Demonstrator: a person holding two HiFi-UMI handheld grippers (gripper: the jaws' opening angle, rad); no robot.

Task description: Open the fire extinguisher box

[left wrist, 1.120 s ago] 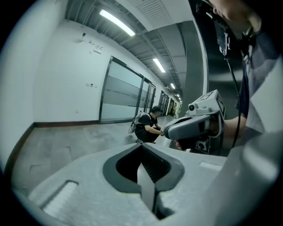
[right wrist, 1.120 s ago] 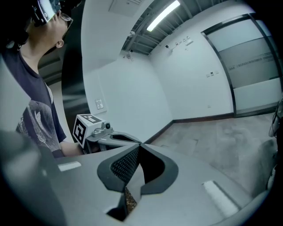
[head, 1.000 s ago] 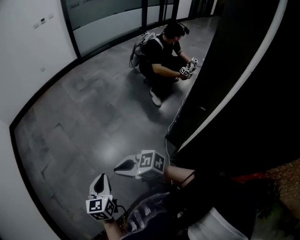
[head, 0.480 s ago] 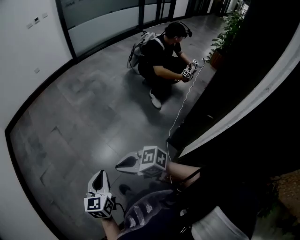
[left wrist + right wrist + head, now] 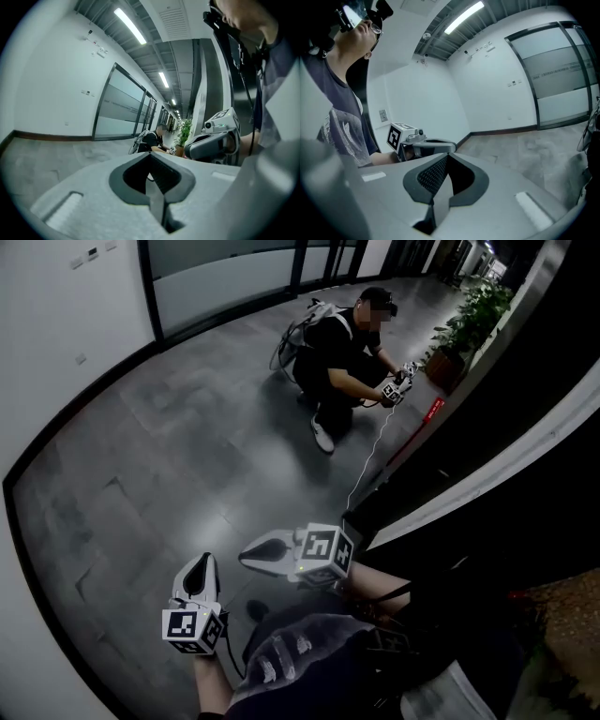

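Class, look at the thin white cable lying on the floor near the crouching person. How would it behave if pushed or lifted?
The white cable is thin and lies in a loose wavy line, so it is probably floppy and would drape when lifted. The grey floor looks smooth and glossy, so a push would likely slide it easily.

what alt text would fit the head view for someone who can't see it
Seen from steeply above, the left tool and right tool, each held in one hand, both shut and empty, hover over a grey tiled floor. Farther off, a crouching person handles a similar device beside a dark wall and a potted plant.
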